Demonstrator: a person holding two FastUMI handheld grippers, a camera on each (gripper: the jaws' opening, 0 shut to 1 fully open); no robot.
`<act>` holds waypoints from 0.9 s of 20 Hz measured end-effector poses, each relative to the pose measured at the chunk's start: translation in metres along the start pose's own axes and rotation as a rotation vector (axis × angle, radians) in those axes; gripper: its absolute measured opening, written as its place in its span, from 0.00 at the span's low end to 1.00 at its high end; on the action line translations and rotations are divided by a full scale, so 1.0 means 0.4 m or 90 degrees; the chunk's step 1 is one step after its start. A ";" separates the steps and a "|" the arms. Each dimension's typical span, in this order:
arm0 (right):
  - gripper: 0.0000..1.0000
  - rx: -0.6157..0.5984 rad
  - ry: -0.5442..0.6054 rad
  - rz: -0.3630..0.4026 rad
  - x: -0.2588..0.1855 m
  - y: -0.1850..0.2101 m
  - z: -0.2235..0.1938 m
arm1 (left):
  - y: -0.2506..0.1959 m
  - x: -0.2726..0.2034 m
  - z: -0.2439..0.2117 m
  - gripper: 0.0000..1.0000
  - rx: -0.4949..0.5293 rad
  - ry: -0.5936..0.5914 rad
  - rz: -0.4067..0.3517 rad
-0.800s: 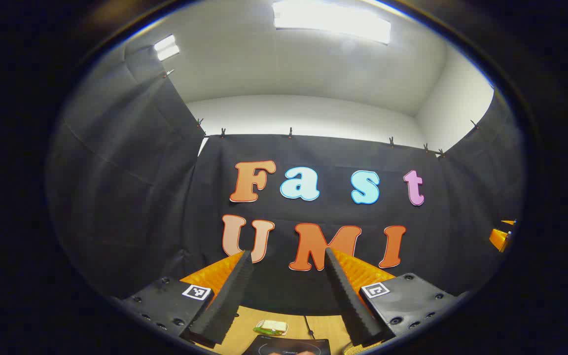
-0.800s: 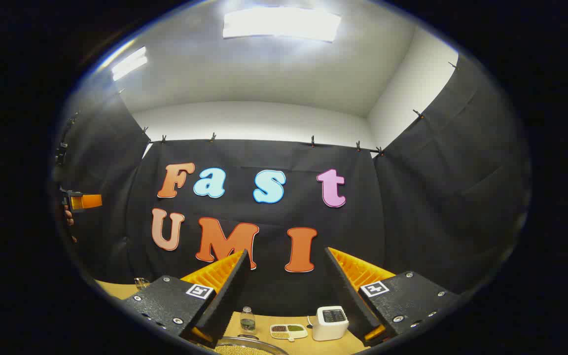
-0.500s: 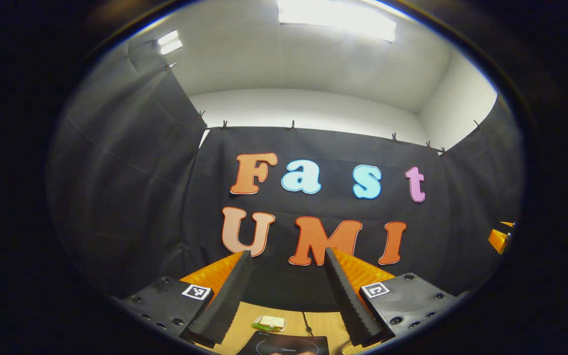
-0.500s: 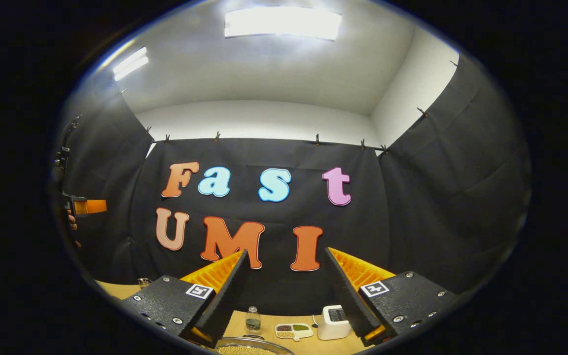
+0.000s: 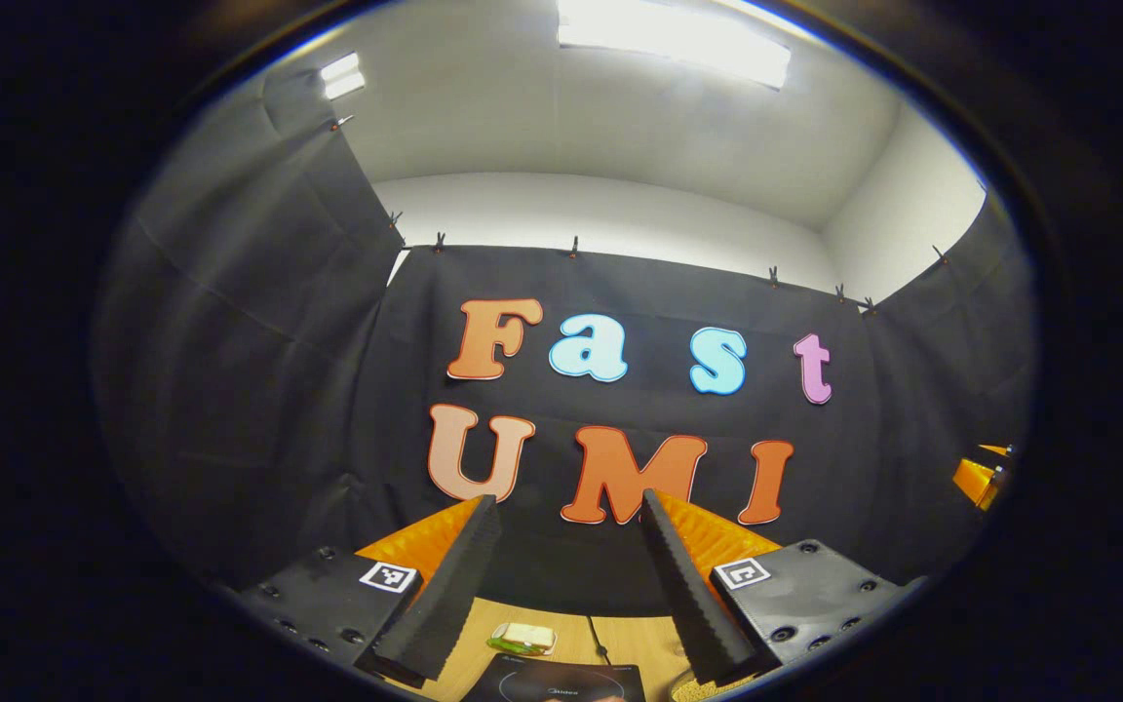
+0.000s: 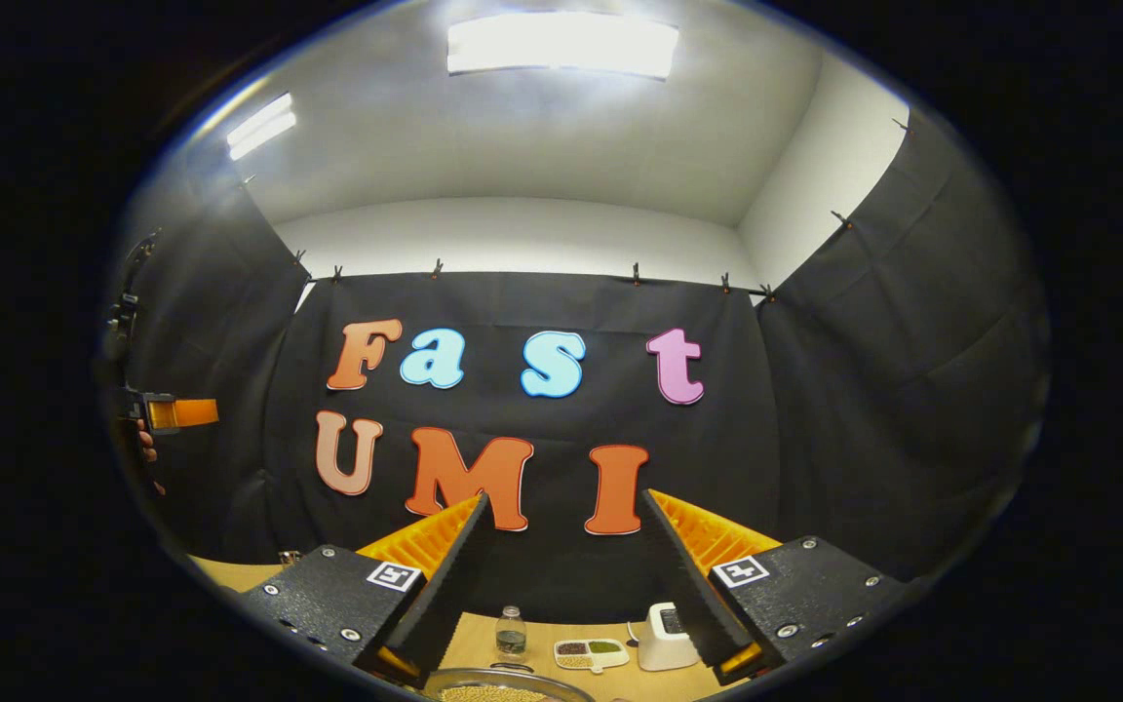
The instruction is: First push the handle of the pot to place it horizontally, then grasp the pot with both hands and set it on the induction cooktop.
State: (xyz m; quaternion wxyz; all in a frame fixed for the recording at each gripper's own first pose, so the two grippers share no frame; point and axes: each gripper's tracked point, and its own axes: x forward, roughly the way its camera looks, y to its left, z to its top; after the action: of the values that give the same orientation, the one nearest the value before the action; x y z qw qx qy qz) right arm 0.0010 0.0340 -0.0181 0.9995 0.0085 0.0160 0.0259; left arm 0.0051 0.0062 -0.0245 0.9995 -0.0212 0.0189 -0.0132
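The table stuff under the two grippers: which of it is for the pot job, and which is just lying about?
For the job:
pot, with pale grains inside
cooktop, dark and flat
left gripper and right gripper, both open

Just lying about:
small bottle
divided dish of grains
white appliance
green and white packet

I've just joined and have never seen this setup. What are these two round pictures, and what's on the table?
Each picture comes from a camera riding on a handheld gripper, looking along its two fingers. The left gripper and right gripper are both open, held high and holding nothing. Below the left one lie the dark cooktop and a small packet on the wooden table. Below the right one are the pot's rim, a bottle, a divided dish and a white appliance.
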 end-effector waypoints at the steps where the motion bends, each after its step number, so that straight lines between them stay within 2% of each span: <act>1: 0.93 0.001 0.007 0.008 0.000 0.010 -0.011 | 0.004 -0.003 -0.009 0.95 0.002 0.003 0.000; 2: 0.97 0.000 0.014 0.015 -0.004 0.019 -0.022 | 0.010 -0.004 -0.012 0.95 0.003 0.006 0.003; 4: 0.93 0.001 0.031 0.023 -0.004 0.030 -0.044 | 0.025 -0.006 -0.023 0.95 0.007 0.011 0.009; 6: 0.92 0.006 0.054 0.032 -0.010 0.034 -0.074 | 0.034 -0.005 -0.033 0.95 0.007 0.015 0.016; 7: 0.95 0.010 0.067 0.039 -0.014 0.041 -0.091 | 0.039 -0.005 -0.036 0.95 0.007 0.016 0.018; 11: 0.88 0.012 0.137 0.072 -0.034 0.078 -0.173 | 0.047 -0.010 -0.053 0.98 0.009 0.021 0.019; 16: 0.70 -0.021 0.188 0.104 -0.062 0.109 -0.243 | 0.058 -0.030 -0.056 0.95 0.017 0.021 0.014; 18: 0.52 -0.022 0.214 0.126 -0.074 0.139 -0.280 | 0.059 -0.036 -0.060 0.95 0.025 0.026 0.011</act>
State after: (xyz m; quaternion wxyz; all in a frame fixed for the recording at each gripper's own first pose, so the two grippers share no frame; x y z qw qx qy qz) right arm -0.0352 0.0897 -0.1282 0.9753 -0.0118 0.1813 0.1258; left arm -0.0096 0.0293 -0.0491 0.9992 -0.0007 0.0395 -0.0052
